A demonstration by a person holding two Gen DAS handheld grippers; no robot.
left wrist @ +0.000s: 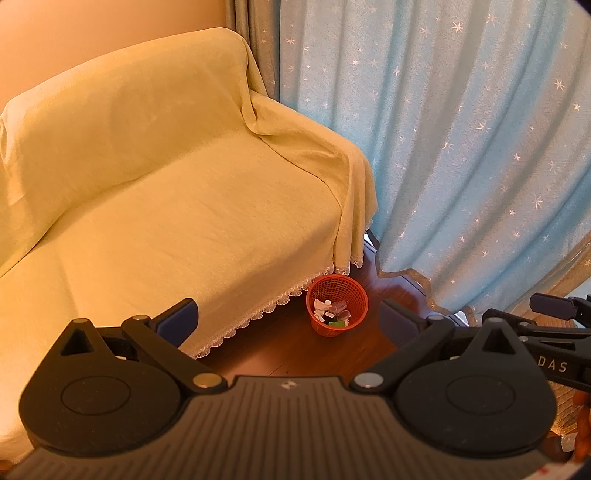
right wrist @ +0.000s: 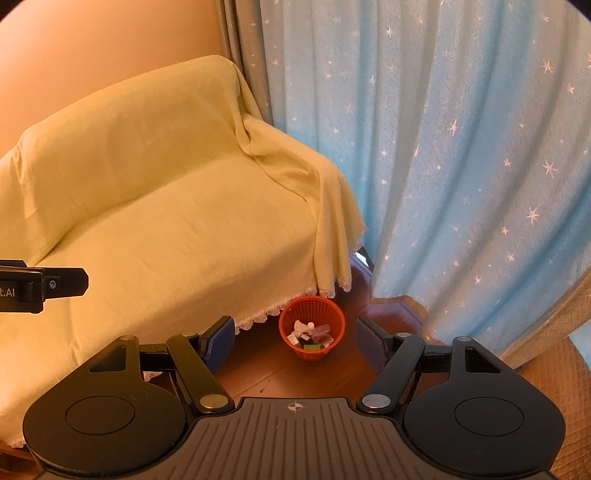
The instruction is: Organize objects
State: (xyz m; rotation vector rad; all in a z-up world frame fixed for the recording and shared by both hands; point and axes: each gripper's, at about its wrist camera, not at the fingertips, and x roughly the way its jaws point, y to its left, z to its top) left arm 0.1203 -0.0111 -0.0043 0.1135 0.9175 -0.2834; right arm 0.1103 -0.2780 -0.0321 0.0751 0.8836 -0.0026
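Black plastic and blue pads nearest me: both claws are up in the air, well above the floor, neither carrying anything.

Left claw (left wrist: 288,325): jaws spread wide, nothing between the pads, nothing touched. Its pads frame the wooden floor (left wrist: 280,354) and the basket beyond.

Right claw (right wrist: 295,341): jaws also apart, a little narrower than the left by the look of it, empty. It hangs just to the right of the left one; each tool shows at the edge of the other's view.

Between the pads in both views sits the red mesh basket (left wrist: 337,305), upright on the floor, just beside the lace hem of the sofa cover and near the curtain's foot. Inside it lie small white items, something green, something dark; too small to name. My guess is that it stands at the sofa corner so things can be dropped in from above without crossing the seat.

Further out: sofa (left wrist: 166,206) under a pale yellow throw, seat bare as far as I see. No loose object shows on it.

Behind: blue star-print curtain (left wrist: 461,147) hanging to the floor, peach wall (left wrist: 74,33) to the left.

Judgement: with the claws empty and the sofa clear, the collecting looks largely done, or the next item lies out of view.
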